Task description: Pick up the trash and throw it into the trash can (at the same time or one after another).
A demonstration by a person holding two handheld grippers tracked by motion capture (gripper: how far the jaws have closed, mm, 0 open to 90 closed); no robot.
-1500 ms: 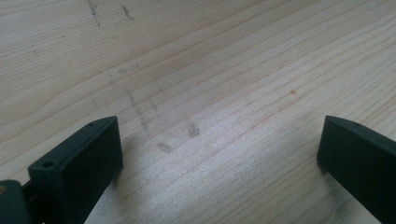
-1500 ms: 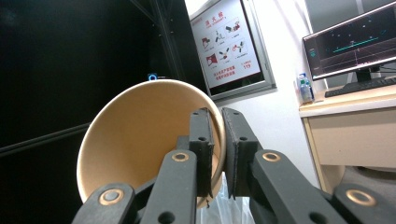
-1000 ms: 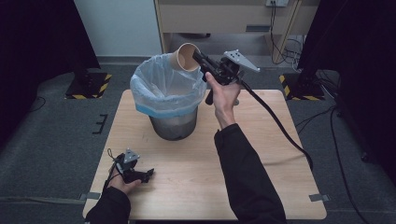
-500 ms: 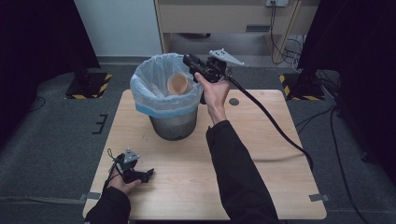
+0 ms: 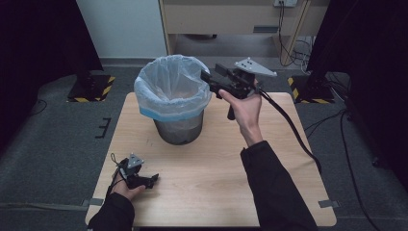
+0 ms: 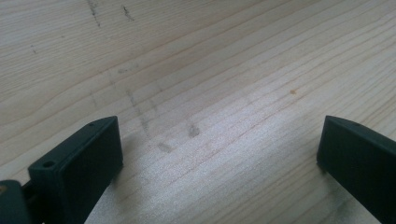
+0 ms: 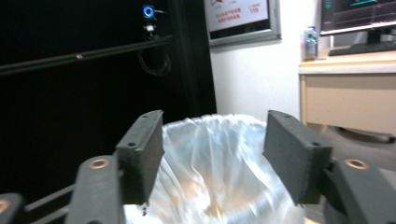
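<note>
From where I stand, the right claw (image 5: 210, 73) hangs at the right-hand edge of the bin (image 5: 179, 126), just above centre of the high view. Its tips reach over the rim from the right. Its jaws have just been opening and stand wide apart with nothing between them. In the right gripper view the claw (image 7: 212, 140) looks between its two black pads straight at the crumpled clear liner bag (image 7: 219, 163) in the bin's mouth.

The bin stands upright at the back of the desk (image 5: 216, 183), mouth to the ceiling. Its liner (image 5: 163, 98) is folded over the rim, with a blue band round the outside. Something tan glints low inside the bag, but it is too blurred for me to say what it is.

What matters next, I'd judge, is that the bin's opening lies just left of and below the right claw. The claw itself lies nearly level, pointing toward the upper left of the frame, across the bin's upright axis. To come away it only has to draw back to the right, clear of the plastic.

The left claw (image 5: 146, 180) rests on the desk in the lower left, well apart from the bin. It is also spread wide and empty, with bare wood (image 6: 201, 70) between its pads (image 6: 79, 163). The right hand is plainly the nearer one to the bin.
</note>
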